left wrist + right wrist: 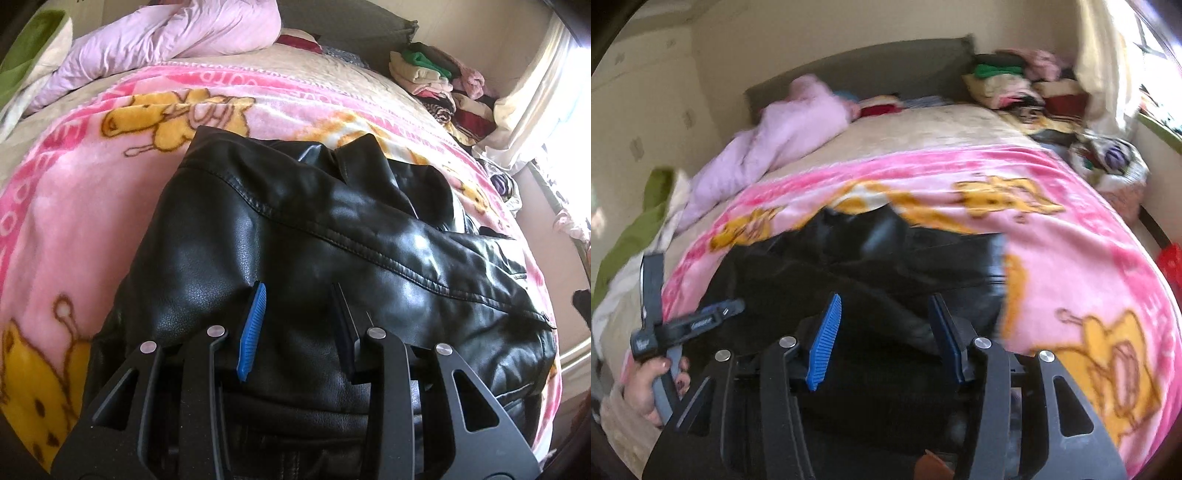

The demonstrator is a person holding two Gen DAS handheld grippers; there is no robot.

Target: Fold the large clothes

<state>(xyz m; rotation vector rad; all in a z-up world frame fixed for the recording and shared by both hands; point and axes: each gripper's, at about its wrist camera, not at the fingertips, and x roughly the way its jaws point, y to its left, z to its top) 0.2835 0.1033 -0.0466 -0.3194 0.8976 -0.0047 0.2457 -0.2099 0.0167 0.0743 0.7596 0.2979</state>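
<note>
A black leather jacket (332, 229) lies folded on a pink cartoon-print blanket (74, 206) spread over the bed. My left gripper (297, 286) points down onto the jacket's near part, its jaws partly closed with leather bunched between the blue pads (253, 332). In the right wrist view the same jacket (849, 266) is blurred. My right gripper (884, 299) hangs just over its near edge with the jaws apart and nothing pressed between them. At the left of that view a hand (639, 384) holds the grey handle (665, 387) of the left tool.
A lilac duvet (166, 33) is heaped at the head of the bed, and green bedding (26, 51) lies at the far left. A pile of folded clothes (436, 77) sits at the far right corner by a bright window (561, 85). Pink blanket (1071, 266) stretches to the jacket's right.
</note>
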